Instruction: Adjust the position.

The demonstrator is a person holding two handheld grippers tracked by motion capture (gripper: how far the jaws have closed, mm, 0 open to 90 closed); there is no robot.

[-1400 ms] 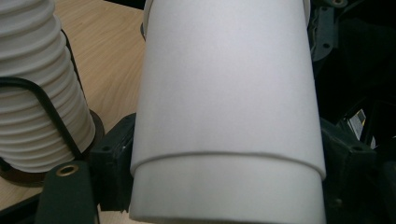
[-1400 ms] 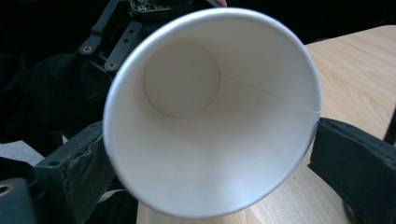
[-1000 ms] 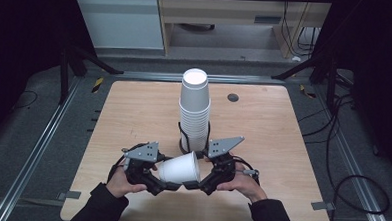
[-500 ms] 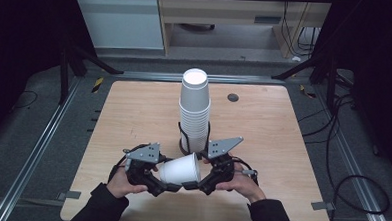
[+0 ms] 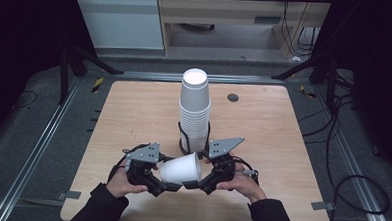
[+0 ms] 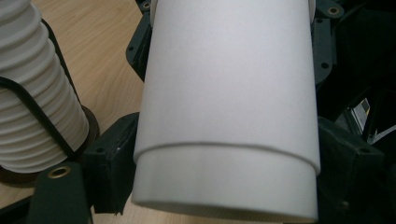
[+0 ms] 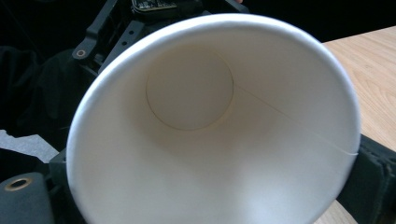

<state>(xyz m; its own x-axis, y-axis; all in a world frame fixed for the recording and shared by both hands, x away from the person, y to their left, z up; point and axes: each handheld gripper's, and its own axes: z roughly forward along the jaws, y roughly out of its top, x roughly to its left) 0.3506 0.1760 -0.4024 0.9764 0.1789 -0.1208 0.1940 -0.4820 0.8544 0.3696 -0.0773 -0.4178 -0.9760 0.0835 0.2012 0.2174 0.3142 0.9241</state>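
Compared with a second ago, both hands are in the same place, but the left gripper (image 5: 173,185) has just been opening its jaws, with the white paper cup (image 5: 181,169) between them. The cup lies on its side at the near edge of the table (image 5: 134,108), its bottom end toward the left gripper and its open mouth toward the right gripper (image 5: 191,183), which holds the rim. The stack of cups (image 5: 194,110) stands just behind.

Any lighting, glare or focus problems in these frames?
High view: table evenly lit, surroundings very dark, cup stack sharp. Left gripper view: cup so close it looks soft, no glare. Right gripper view: cup's inside evenly lit, background nearly black.
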